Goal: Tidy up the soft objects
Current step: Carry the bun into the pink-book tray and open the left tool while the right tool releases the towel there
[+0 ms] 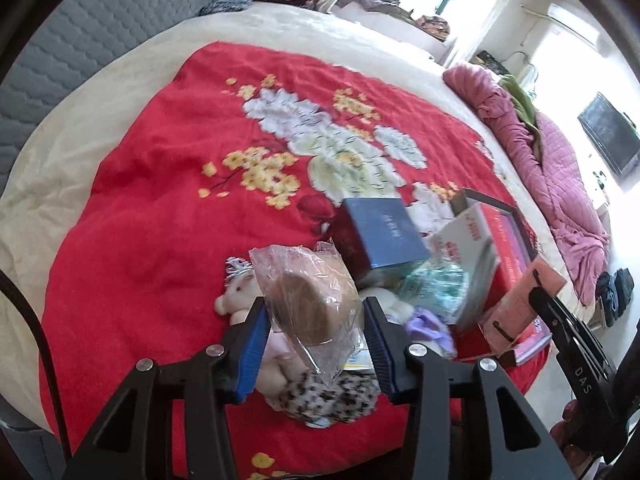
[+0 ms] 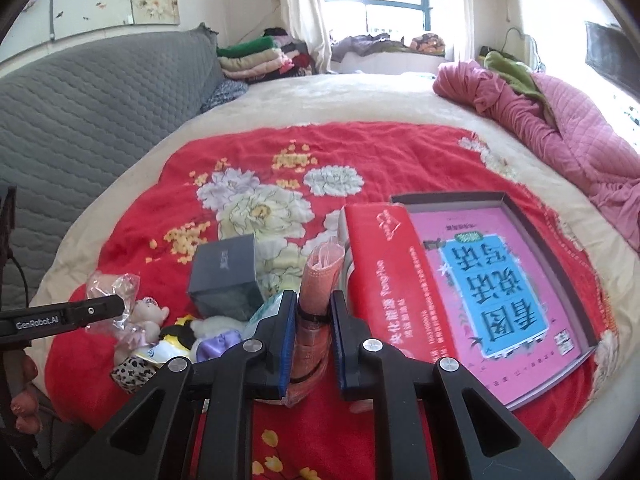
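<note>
1. Left gripper (image 1: 316,328): blue pads pressed on a clear plastic bag (image 1: 316,300) holding a brown round item; the bag is lifted clear of the red floral blanket (image 1: 160,200).
2. Right gripper (image 2: 314,320): jaws clamped on a salmon-pink bundle (image 2: 316,280) bound with a black band, standing upright between the pads.
3. Just under the bag, on the blanket: a pink plush toy (image 1: 236,292), a leopard-print soft item (image 1: 332,396) and a purple cloth piece (image 1: 428,324), crowded together.
4. Beyond that pile: a dark blue box (image 1: 384,236) on the blanket.
5. Beside the box, toward the blanket's edge: a red book (image 2: 384,272) leaning on a pink book (image 2: 500,292) that lies in a shallow tray (image 2: 560,248).
6. Far past the blanket: a rumpled pink quilt (image 2: 560,128) and folded bedding (image 2: 252,56).
</note>
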